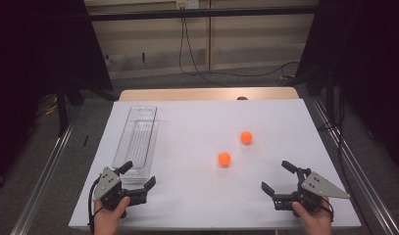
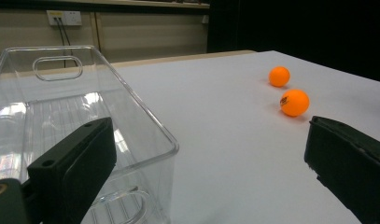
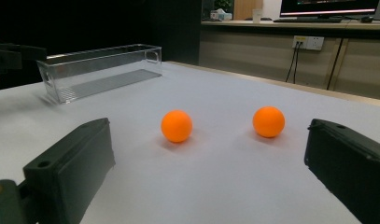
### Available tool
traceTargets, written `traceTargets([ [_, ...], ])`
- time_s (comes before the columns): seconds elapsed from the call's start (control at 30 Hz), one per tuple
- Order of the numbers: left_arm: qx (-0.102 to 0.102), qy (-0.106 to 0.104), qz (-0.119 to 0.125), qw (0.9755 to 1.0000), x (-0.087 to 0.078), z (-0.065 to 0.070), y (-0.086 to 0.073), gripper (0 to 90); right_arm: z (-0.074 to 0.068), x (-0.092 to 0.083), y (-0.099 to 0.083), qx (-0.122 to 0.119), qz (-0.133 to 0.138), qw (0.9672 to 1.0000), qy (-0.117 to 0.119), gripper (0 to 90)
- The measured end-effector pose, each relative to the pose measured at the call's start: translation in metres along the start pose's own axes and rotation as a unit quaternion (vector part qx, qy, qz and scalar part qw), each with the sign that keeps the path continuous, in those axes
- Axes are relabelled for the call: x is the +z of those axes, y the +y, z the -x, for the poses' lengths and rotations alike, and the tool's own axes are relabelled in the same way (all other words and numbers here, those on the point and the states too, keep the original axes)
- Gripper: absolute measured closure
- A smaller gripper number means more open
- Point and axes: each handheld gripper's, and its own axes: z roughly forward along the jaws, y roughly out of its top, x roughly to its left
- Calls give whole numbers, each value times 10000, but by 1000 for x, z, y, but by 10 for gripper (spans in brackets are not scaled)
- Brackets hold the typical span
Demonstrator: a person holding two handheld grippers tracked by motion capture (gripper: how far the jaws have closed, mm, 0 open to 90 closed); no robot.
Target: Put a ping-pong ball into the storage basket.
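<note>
A: Fingers on both units are spread wide, nothing between them. Left gripper [image 1: 137,178] sits at the near end of the clear bin [image 1: 138,139], right gripper [image 1: 276,176] at the near right of the table [image 1: 197,205].

B: Targets?

A: Two orange balls mid-table, apart from each other. Near ball [image 1: 224,158], far ball [image 1: 246,137]. Right gripper faces both squarely: near ball [image 3: 176,125], far ball [image 3: 268,121].

B: Handling?

A: They look like table-tennis balls, so probably very light, hard-shelled, smooth. They'll likely roll at a nudge and may squirt out of a pinch. Take one across its widest part, jaws low and level, close gently.

B: Obstacles?

A: None between the right gripper and the balls; it's bare white tabletop. The bin is well left of them, one jaw of the left gripper over its near wall [image 2: 145,121]. Watch for knocking one ball into the other.
</note>
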Motion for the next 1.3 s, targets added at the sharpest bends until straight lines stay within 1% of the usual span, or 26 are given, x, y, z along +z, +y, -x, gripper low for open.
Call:
traceTargets([
  [0.13,21,-21,-15,10000,0,1,1,23,0,-1,0,17,-24,10000,-20,8],
  [0.37,-5,-81,-14,10000,2,3,0,23,0,-1,0,5,-9,10000,26,8],
  [0.4,21,-76,-11,10000,2,4,1,23,0,-1,0,28,-5,10000,15,4],
  [0.5,-15,-88,-16,10000,3,5,1,23,0,-1,0,49,7,10000,-12,3],
  [0.67,39,-126,-10,9999,5,8,3,23,1,-1,0,27,-2,10000,-20,3],
  [0.7,10,-136,2,9999,6,9,3,23,0,0,0,25,-3,10000,-22,3],
  [0.77,30,-155,-3,9999,6,11,4,23,0,0,0,25,-6,10000,-2,3],
  [0.9,-58,-254,40,9997,8,15,7,23,-2,2,0,24,3,10000,35,4],
  [0.97,-20,-260,38,9997,8,16,8,22,-3,2,0,1,12,10000,62,4],
  [1.0,39,-286,38,9996,9,18,10,23,-3,3,1,7,16,10000,79,4],
  [1.07,18,-331,55,9994,10,19,11,22,-4,3,1,-4,9,10000,82,4],
  [1.17,42,-375,40,9993,12,21,12,22,-4,2,1,12,21,10000,82,4],
  [1.23,40,-458,47,9989,15,25,14,22,-4,2,1,0,29,10000,87,4],
  [1.3,98,-494,2,9987,18,27,14,22,-4,2,1,10,18,10000,97,4],
])
